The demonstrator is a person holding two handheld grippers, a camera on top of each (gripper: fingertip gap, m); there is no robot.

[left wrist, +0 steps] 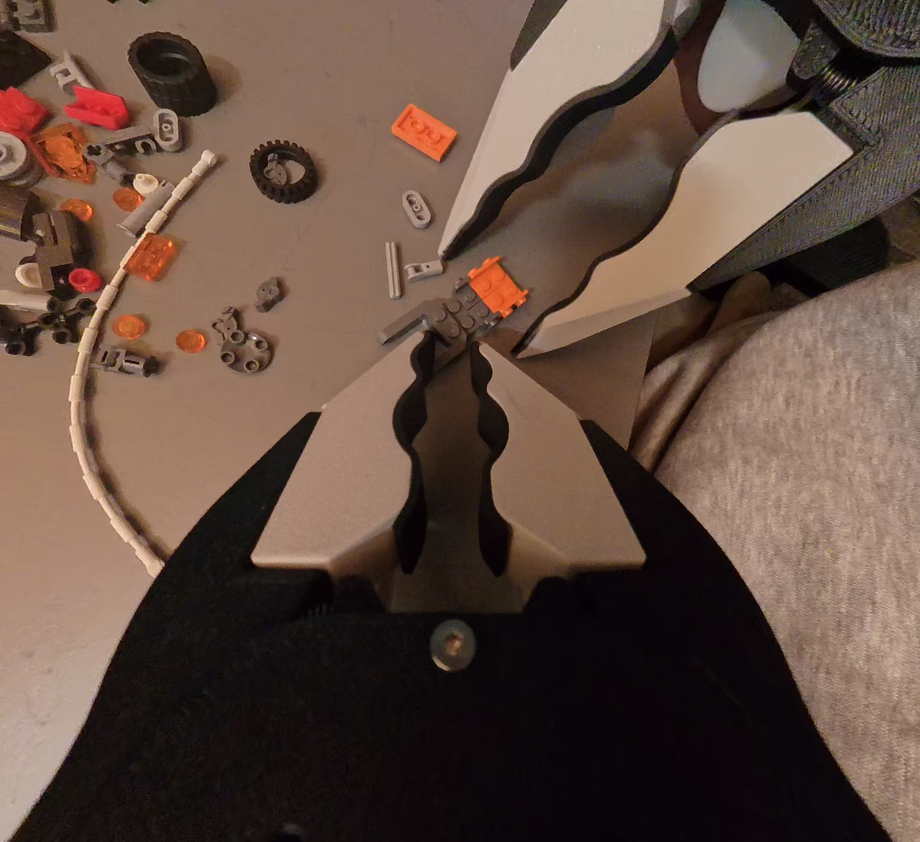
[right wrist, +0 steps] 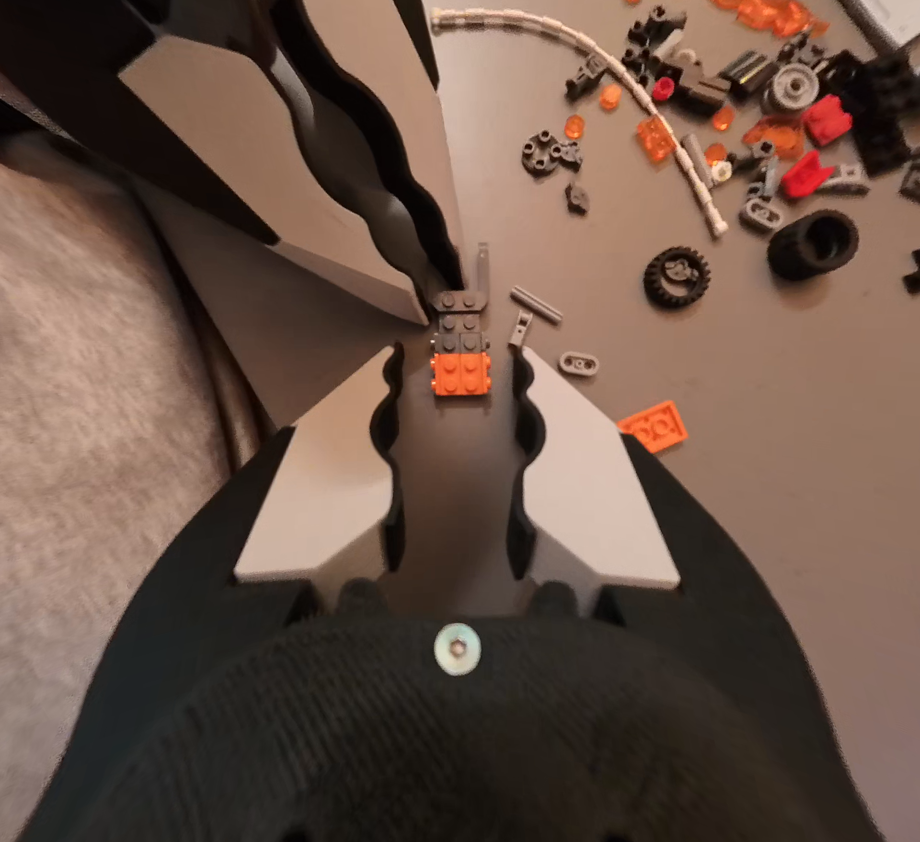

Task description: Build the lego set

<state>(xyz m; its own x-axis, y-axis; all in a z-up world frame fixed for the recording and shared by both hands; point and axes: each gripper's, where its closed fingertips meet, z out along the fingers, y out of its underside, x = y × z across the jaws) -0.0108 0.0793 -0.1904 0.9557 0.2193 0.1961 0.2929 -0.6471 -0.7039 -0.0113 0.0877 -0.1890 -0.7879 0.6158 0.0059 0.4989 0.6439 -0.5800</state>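
Orange-and-grey lego assembly (left wrist: 475, 308) is pinched by the left hand-held gripper (left wrist: 450, 350); right hand-held gripper (right wrist: 458, 357) gapes wide.

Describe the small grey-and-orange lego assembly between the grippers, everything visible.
The grey-and-orange assembly is a small studded plastic stack: dark grey plates at one end, orange plates at the other, a grey bar jutting sideways from the grey end. It lies flat on the table. The left gripper is shut on its grey end; the open right gripper straddles the orange end.
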